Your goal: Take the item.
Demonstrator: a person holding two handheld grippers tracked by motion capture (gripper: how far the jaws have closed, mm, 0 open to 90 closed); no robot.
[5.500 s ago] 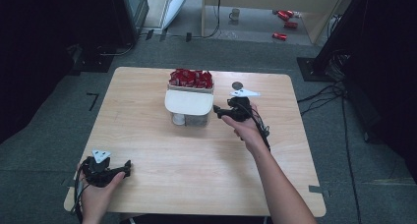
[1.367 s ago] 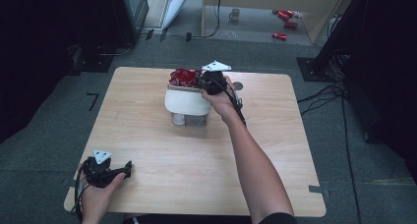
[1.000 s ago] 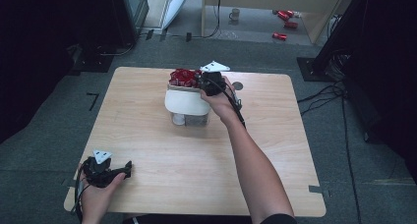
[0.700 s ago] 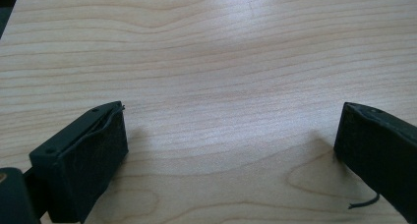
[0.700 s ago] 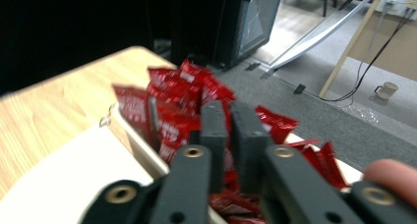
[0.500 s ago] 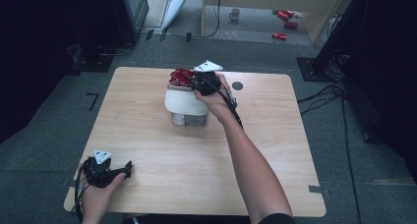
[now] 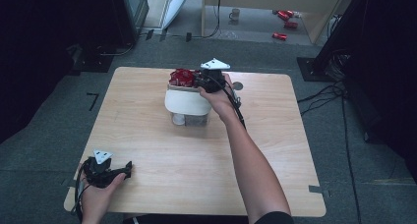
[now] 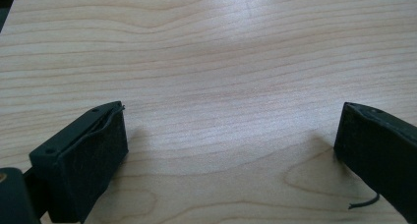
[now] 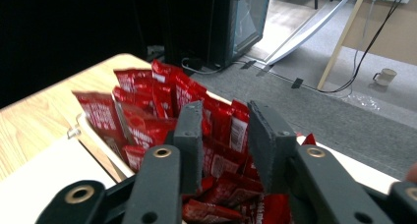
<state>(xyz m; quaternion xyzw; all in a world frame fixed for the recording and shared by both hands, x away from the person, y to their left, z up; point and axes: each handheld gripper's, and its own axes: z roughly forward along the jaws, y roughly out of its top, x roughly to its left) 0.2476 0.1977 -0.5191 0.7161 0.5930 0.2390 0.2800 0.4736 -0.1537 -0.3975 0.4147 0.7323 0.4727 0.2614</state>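
The right gripper [image 9: 223,140], jaws narrowly parted with nothing pinched, dips among glossy red foil sachets [image 9: 147,116] standing in a white plastic box [image 7: 187,101] at the wooden table's [image 7: 275,150] far middle, likely to pick one. The high view shows the left gripper [image 7: 105,170] resting near-left; its own view shows its jaws wide apart.

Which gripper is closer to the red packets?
Right. The right gripper is just above the red packets in the white box, its fingers slightly apart over them. The left gripper rests far off, near the table's front-left corner.
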